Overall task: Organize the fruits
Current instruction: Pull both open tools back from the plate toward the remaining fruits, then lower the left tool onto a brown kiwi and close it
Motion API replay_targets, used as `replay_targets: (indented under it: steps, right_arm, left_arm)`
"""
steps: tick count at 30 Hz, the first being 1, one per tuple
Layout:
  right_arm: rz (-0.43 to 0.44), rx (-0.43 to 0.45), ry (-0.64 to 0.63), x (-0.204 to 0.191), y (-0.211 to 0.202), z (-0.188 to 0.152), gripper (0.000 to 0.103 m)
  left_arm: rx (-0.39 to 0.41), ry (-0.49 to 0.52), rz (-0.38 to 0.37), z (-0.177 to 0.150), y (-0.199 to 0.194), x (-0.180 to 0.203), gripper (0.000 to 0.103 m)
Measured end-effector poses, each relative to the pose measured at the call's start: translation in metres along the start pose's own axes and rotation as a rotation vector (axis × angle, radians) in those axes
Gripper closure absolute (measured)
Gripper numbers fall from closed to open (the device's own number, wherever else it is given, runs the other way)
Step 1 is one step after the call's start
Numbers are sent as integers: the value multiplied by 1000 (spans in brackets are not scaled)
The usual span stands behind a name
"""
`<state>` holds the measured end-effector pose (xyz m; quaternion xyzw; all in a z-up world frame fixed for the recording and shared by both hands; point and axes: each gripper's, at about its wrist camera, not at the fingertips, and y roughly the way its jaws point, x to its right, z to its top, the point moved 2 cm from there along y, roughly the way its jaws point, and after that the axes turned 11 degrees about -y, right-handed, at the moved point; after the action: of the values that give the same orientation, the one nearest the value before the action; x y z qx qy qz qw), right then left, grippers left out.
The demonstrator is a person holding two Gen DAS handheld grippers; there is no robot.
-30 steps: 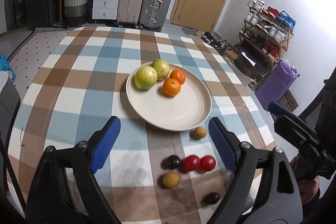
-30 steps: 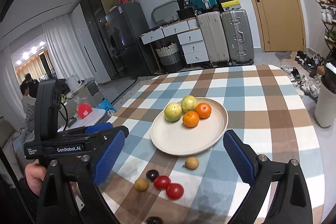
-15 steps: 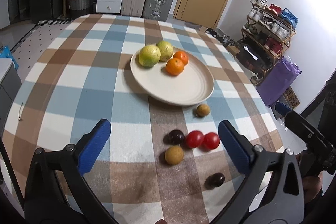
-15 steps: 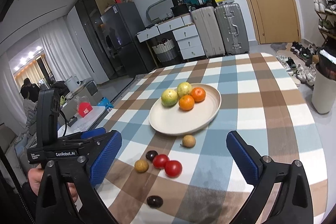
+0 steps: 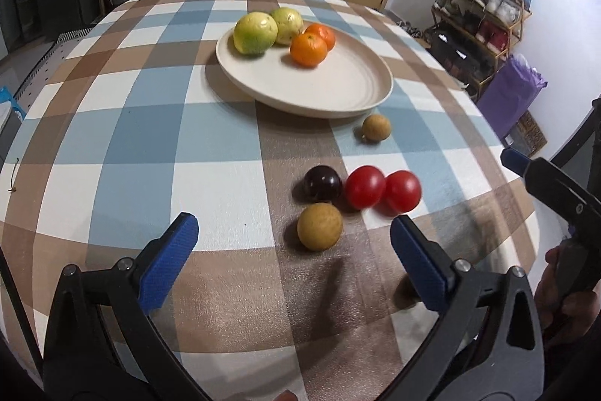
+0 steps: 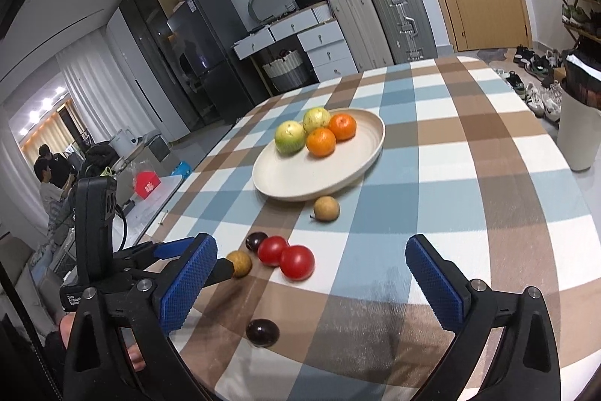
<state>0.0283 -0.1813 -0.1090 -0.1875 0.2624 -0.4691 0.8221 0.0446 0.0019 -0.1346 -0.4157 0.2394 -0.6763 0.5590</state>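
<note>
A cream plate (image 5: pixel 353 100) on the checked tablecloth holds two yellow-green fruits (image 5: pixel 255 32) and two oranges (image 5: pixel 308 49). In front of it lie loose fruits: a tan one (image 5: pixel 376 127) by the rim, a dark plum (image 5: pixel 323 183), two red tomatoes (image 5: pixel 365 186) and a second tan fruit (image 5: pixel 320 226). My left gripper (image 5: pixel 292 228) is open low over the cloth, with that tan fruit just ahead of its fingertips. My right gripper (image 6: pixel 311 245) is open too, behind the tomatoes (image 6: pixel 296 262). Another dark fruit (image 6: pixel 262 332) lies between its fingers, untouched.
The table's right edge curves close to the loose fruits. Beyond it stand a white bin (image 6: pixel 578 130) and a shoe rack (image 5: pixel 480 14). Suitcases and drawers line the far wall. People (image 6: pixel 49 183) stand far off at the left.
Both grippers have sunk toward the table and come closer to the loose fruits, and their jaws have spread wider. No fruit has moved.
</note>
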Motion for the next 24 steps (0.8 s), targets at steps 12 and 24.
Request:
replay_targets:
  steps: [12, 24]
  right_arm:
    - [32, -54, 17, 2, 19, -14, 1]
    - [52, -74, 15, 2, 30, -13, 1]
  left_arm:
    - [-17, 1, 32, 2, 15, -6, 1]
    - [-22, 50, 1, 4, 20, 3, 28]
